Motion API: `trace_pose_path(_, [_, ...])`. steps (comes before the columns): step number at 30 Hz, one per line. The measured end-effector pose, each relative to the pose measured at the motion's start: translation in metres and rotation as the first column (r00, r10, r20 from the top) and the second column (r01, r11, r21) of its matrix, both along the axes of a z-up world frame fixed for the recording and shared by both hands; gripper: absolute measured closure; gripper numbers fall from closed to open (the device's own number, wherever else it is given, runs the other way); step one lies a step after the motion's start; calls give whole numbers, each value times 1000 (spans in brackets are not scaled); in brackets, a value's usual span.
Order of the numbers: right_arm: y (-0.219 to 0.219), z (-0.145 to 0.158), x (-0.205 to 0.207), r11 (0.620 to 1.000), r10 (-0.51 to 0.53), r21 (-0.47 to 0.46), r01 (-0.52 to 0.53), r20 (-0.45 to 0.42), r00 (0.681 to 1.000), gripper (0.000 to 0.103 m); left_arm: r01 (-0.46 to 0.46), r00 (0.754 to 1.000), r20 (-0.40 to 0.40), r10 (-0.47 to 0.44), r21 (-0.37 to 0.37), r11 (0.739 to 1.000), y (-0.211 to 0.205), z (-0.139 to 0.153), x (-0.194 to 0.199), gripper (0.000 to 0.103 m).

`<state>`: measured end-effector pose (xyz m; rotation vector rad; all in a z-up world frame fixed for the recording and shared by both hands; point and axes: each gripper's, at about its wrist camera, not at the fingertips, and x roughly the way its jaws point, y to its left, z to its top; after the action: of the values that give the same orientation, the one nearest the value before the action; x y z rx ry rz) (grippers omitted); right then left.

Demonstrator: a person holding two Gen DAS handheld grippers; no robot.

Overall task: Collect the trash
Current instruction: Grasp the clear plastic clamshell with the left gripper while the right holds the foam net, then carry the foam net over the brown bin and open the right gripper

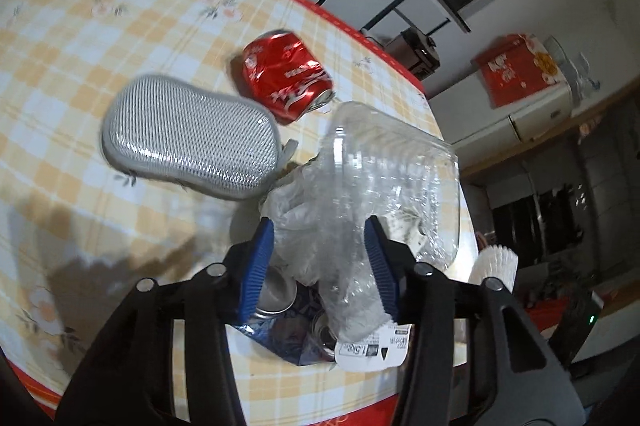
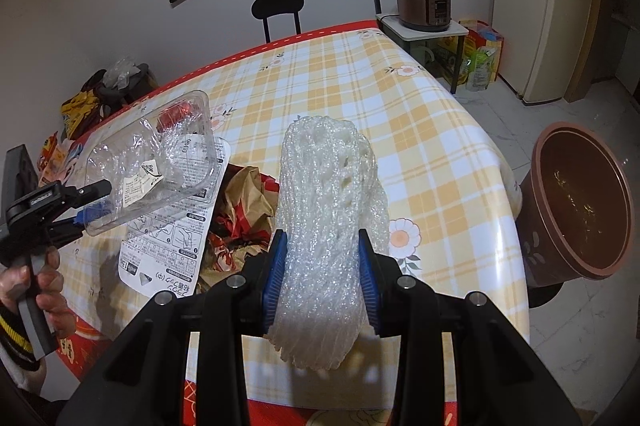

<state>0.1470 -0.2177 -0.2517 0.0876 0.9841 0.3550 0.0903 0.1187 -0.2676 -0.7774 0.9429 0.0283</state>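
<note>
The left gripper (image 1: 320, 262) has its jaws clamped on a clear plastic tray (image 1: 384, 166), held above the surface (image 1: 80, 26); the right gripper (image 2: 322, 278) pinches a foam net (image 2: 328, 194). The slick, thin tray could slip or buckle, and the brown bin (image 2: 580, 202) is well apart.

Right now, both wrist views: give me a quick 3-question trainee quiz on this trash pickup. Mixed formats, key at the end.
1. True or false: the right gripper holds a white foam net sleeve.
2. Multiple choice: the left gripper is shut on A) a crushed red can, B) a clear plastic tray, C) a grey sponge.
3. Fill in: the crushed red can lies on the checked tablecloth beside the grey ______.

Key: 1 true; 2 B, the clear plastic tray; 3 sponge.
</note>
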Motion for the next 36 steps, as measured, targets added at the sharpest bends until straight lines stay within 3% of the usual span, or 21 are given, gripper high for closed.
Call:
trace_pose_path(9, [-9,1,-4,1000,-25,8,25,3,1000,68,16,1000,0,-17,-67,998,-3,-8,6,58])
trace_pose_path(13, [-4,3,-6,1000,-12,5,11,8,1000,68,29,1000,10,-29,-69,997,-6,-5,4,77])
trace_pose_path(18, [-5,6,-6,1000,-14,10,14,19,1000,68,33,998,48,-30,-62,998,-4,8,-6,80])
trace_pose_path(26, [-2,9,-8,1000,-6,21,5,31,1000,68,52,990,134,-48,-29,998,-2,34,-24,83])
trace_pose_path(36, [-3,13,-8,999,-2,36,0,47,999,68,65,970,230,-82,81,995,-3,82,-50,83])
